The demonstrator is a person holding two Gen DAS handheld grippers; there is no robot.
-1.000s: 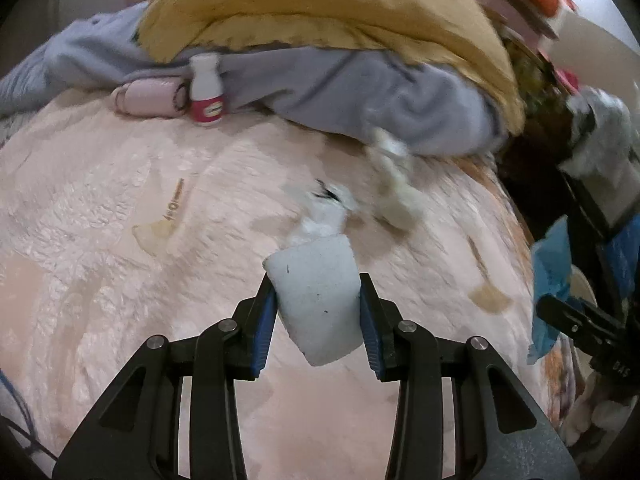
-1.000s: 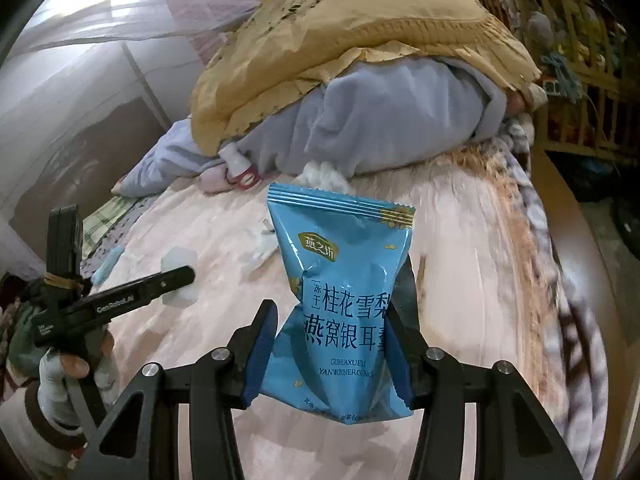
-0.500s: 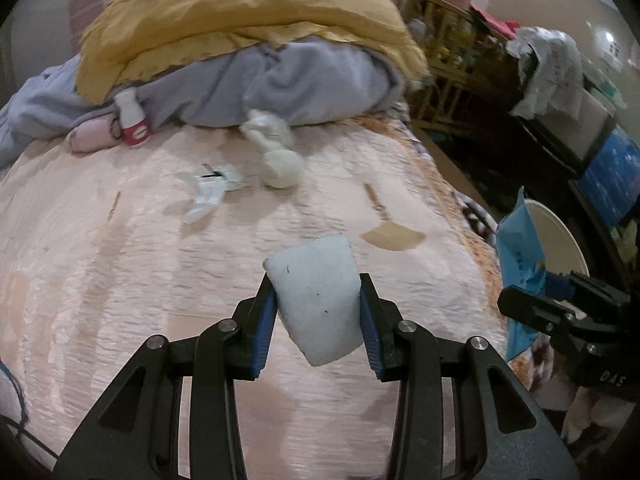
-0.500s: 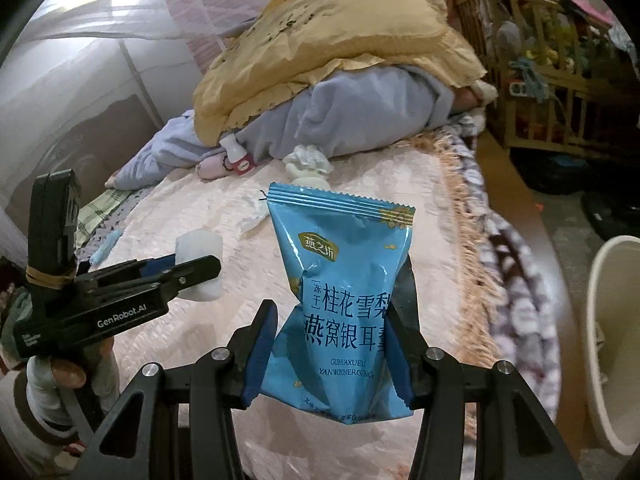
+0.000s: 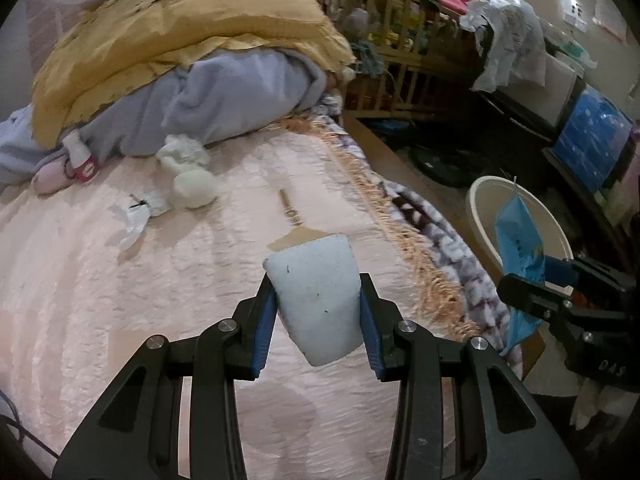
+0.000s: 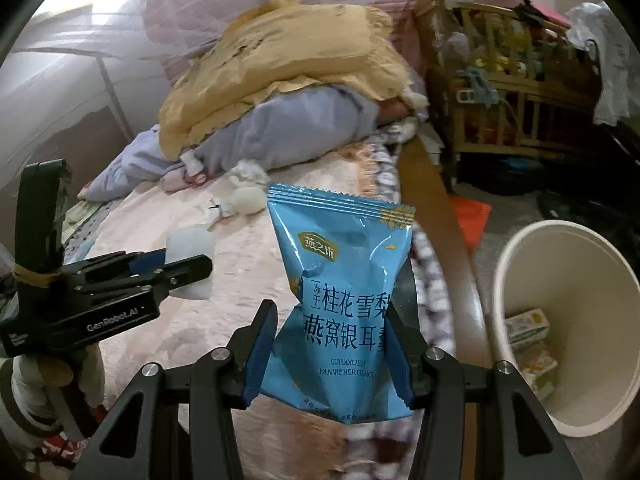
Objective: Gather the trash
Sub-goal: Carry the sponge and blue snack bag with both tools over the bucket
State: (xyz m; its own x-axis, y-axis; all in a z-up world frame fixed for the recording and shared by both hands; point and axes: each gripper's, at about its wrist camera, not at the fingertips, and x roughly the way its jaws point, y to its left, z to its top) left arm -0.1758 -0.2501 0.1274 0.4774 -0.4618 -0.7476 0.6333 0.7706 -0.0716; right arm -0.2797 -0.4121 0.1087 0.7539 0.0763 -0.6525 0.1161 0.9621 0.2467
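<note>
Blue foil snack packet (image 6: 340,300) sits clamped in the right gripper (image 6: 328,354); left gripper (image 5: 318,314) pinches a white foam chunk (image 5: 316,296); carry step; next, release both over the cream plastic bin (image 6: 560,264).

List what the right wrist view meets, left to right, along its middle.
Left gripper holding a white block → blue snack bag → bed edge → white bin.
</note>
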